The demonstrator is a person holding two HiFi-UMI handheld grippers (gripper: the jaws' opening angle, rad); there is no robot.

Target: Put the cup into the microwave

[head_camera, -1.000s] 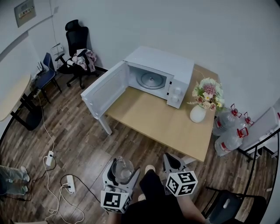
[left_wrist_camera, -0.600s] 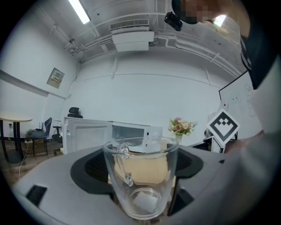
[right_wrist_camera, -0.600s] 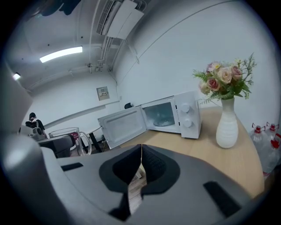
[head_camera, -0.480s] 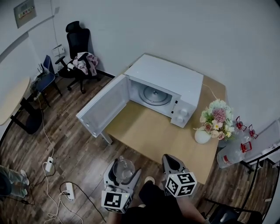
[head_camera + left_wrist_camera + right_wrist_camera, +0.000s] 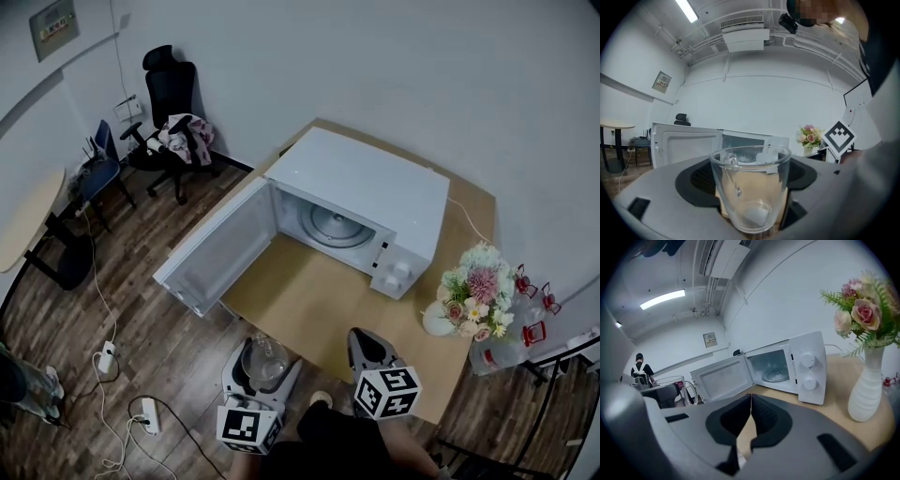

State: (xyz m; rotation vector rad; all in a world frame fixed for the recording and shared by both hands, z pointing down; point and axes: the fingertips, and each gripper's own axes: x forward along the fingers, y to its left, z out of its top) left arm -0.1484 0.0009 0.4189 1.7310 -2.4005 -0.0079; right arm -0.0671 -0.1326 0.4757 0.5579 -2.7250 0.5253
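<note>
A clear glass cup [image 5: 751,187] with a handle stands upright between the jaws of my left gripper [image 5: 262,361], which is shut on it; the cup [image 5: 263,359] hangs over the floor just short of the table's near edge. The white microwave [image 5: 361,211] sits on the wooden table [image 5: 309,305] with its door [image 5: 217,248] swung wide open to the left and the glass turntable [image 5: 334,227] showing inside. My right gripper [image 5: 364,349] is shut and empty, beside the left one. In the right gripper view the microwave [image 5: 787,366] and the cup [image 5: 679,387] both show.
A white vase of flowers [image 5: 469,305] stands at the table's right end. Water bottles [image 5: 511,347] sit on the floor past it. A black office chair [image 5: 173,103] with clothes, a blue chair [image 5: 98,159], a round table [image 5: 28,211] and floor cables [image 5: 108,361] lie left.
The view has closed in on the table: the microwave and its open door now sit lower and nearer in the head view. Both grippers hold their places, the cup still gripped.
</note>
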